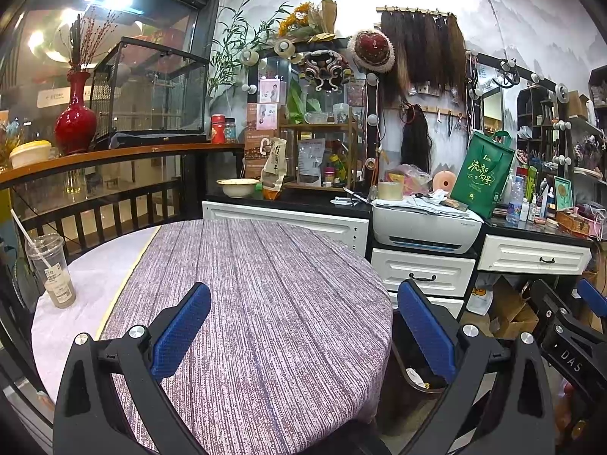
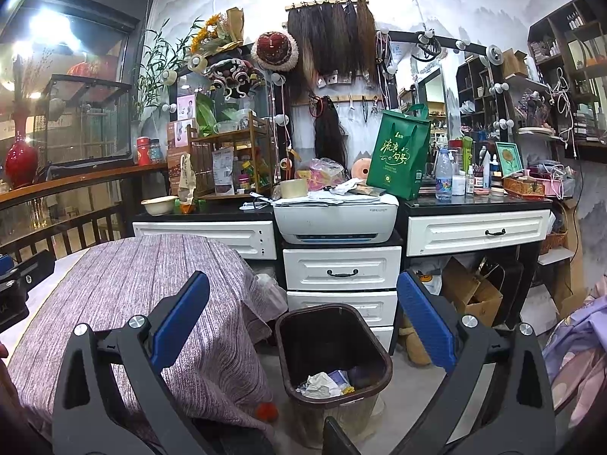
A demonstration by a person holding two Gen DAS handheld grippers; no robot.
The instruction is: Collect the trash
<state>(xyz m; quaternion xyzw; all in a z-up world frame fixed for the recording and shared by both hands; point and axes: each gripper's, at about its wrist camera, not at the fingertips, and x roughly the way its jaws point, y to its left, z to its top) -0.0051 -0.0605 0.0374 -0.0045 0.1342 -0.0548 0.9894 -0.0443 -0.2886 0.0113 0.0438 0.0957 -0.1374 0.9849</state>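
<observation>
Trash bin (image 2: pixel 334 345) stands just beside the table (image 2: pixel 125 284) edge.

The left gripper (image 1: pixel 303 326) hangs over the round table (image 1: pixel 265 284) with its blue pads spread wide and nothing between them. A plastic cup (image 1: pixel 51 273) with a straw stands at the table's left edge. The right gripper (image 1: pixel 580 326) shows at the right edge.

Cloth-covered table (image 1: pixel 265 284); plastic cup (image 1: pixel 51 269) on it
</observation>
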